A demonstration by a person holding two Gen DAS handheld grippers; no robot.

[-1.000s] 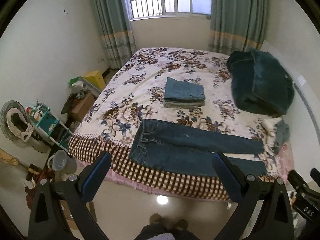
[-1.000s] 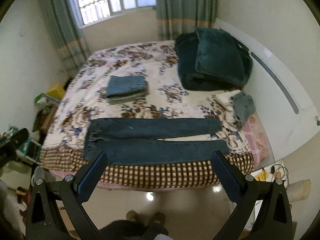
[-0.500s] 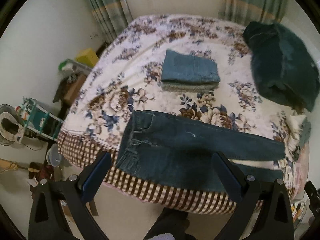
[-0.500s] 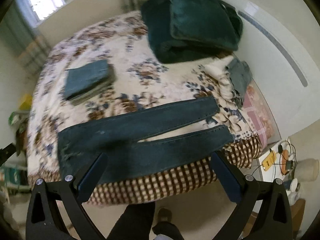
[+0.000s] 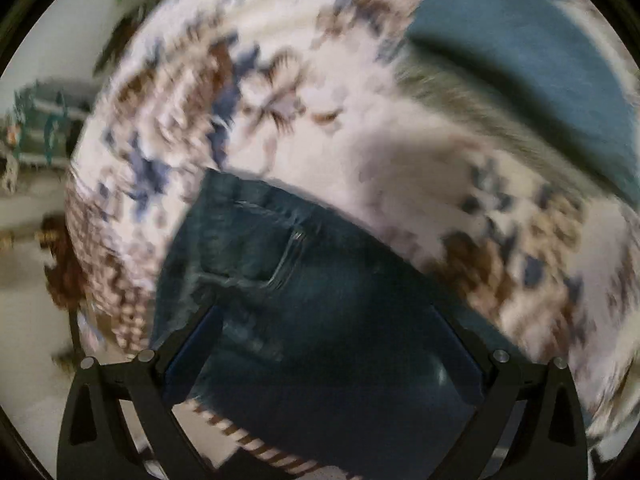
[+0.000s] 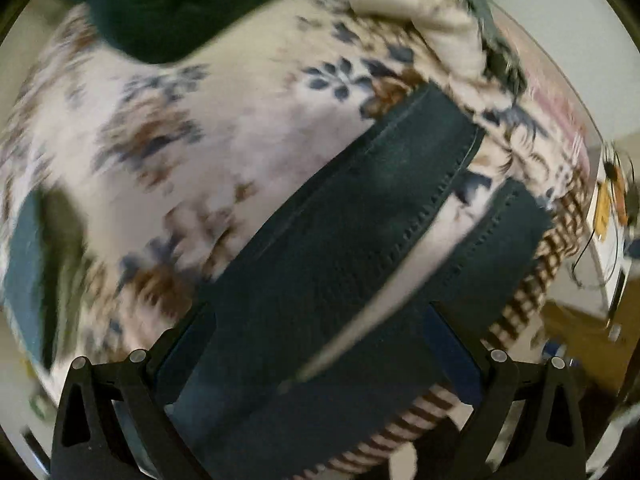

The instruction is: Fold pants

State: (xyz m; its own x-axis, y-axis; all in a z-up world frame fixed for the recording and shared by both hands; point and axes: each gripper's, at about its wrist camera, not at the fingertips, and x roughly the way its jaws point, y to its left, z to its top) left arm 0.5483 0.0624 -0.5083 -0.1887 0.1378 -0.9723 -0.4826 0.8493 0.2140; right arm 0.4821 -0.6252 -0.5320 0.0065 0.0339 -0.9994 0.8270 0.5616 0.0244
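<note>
Dark blue jeans (image 5: 320,300) lie flat on the floral bedspread (image 5: 400,152), near the bed's front edge. In the left wrist view I see the waist end with a back pocket (image 5: 260,248). My left gripper (image 5: 324,352) is open, close above the waist, fingers to either side of the cloth. In the right wrist view the two legs (image 6: 360,220) run side by side with a strip of bedspread between them. My right gripper (image 6: 320,348) is open just above the legs. Both views are motion-blurred.
A stack of folded jeans (image 5: 540,52) lies further back on the bed. A dark teal blanket (image 6: 180,8) and a white cloth (image 6: 420,12) lie near the head end. The checkered bed skirt (image 6: 532,280) marks the front edge. A bedside stand with cables (image 6: 612,216) is at right.
Both grippers have dropped from well above the bed to close over the jeans, left at the waist, right at the legs. Both stay open.
</note>
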